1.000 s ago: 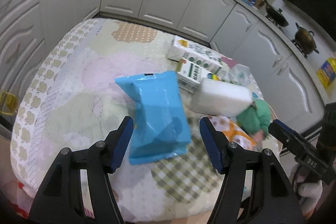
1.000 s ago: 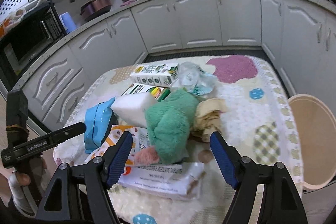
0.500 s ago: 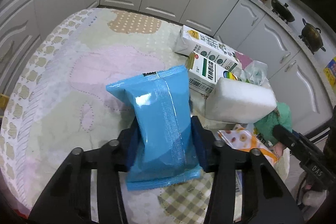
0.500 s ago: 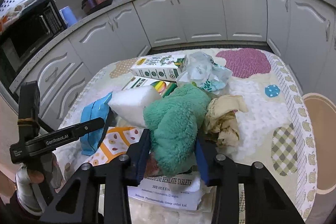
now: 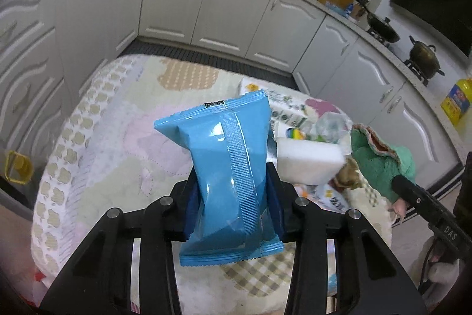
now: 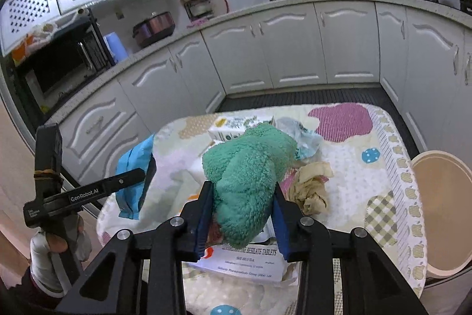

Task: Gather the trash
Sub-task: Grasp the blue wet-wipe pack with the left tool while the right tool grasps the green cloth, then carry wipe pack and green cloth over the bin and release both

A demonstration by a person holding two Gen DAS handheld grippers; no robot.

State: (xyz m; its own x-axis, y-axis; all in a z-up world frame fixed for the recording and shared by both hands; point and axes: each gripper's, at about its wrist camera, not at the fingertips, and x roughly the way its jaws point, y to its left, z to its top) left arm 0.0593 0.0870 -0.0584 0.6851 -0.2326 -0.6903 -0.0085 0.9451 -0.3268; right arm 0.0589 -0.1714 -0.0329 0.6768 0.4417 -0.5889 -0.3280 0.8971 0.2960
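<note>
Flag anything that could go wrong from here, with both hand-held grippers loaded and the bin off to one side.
1. The left hand-held gripper pinches the blue packet low down; its slick film could slip out.
2. The green fuzzy cloth bulges past the right hand-held gripper and could brush the crumpled beige tissue off the table.
3. The beige bin sits beyond the table's right edge; a hasty release may miss its rim.

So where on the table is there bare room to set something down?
The table is bare left of the blue packet, out to its scalloped border. The far right corner, between the purple patch and beige bin, is free too. The middle is crowded: cartons, white sponge, plastic bag, crumpled tissue.
</note>
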